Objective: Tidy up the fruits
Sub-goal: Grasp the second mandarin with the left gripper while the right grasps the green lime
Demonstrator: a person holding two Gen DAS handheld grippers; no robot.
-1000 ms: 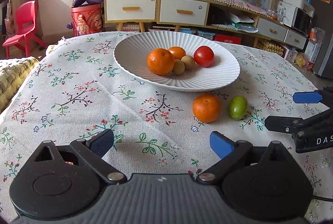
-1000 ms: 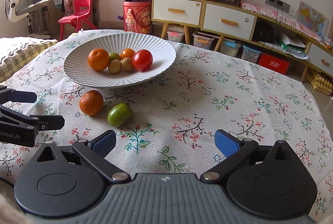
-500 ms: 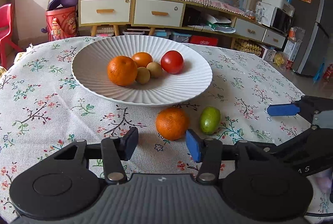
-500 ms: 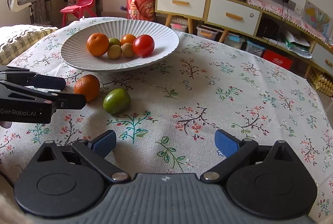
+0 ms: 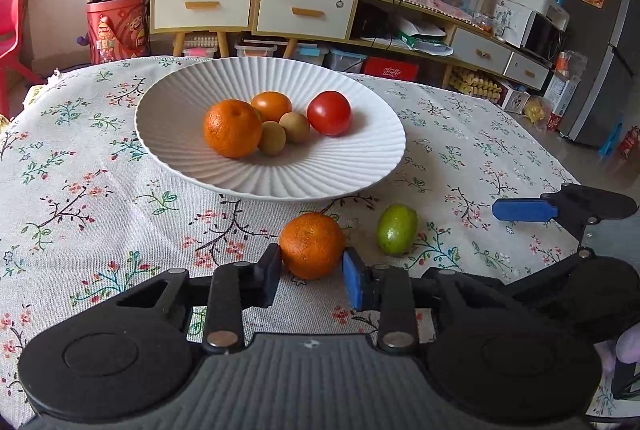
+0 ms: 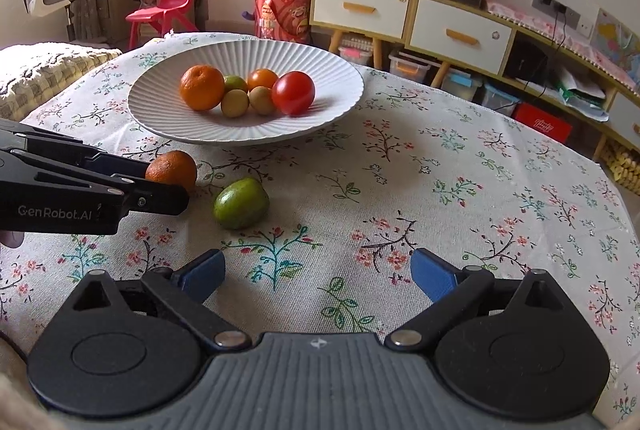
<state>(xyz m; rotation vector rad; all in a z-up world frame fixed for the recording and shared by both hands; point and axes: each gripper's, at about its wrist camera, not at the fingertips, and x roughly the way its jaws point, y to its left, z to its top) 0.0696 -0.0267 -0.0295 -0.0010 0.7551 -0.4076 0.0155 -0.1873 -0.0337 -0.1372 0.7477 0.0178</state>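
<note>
Left gripper (image 5: 311,276): narrowed right down around the loose orange (image 5: 312,245), one pad at each flank, touching or all but touching; whether it truly gripped, I could not tell.
Loose orange: sat on the tablecloth (image 5: 100,230), just off the plate's (image 5: 180,158) near rim.
Right gripper (image 6: 318,276): spread wide, nothing between the blue pads, low over the cloth towards the table's near edge.
Green fruit (image 6: 240,203): lay on the cloth just beside the loose orange, on its right, apart from it and out ahead of the right gripper.
Plate: white, ribbed, towards the table's far edge.
On the plate: a big orange (image 5: 232,128), a smaller orange fruit (image 5: 272,105), two small tan fruits (image 5: 295,127), a red tomato (image 5: 329,112), all bunched together; from the right wrist view a small green fruit (image 6: 235,83) peeked out behind them.
Side view: from the right wrist camera the left gripper came in from the table's left edge, its tips at the loose orange.
</note>
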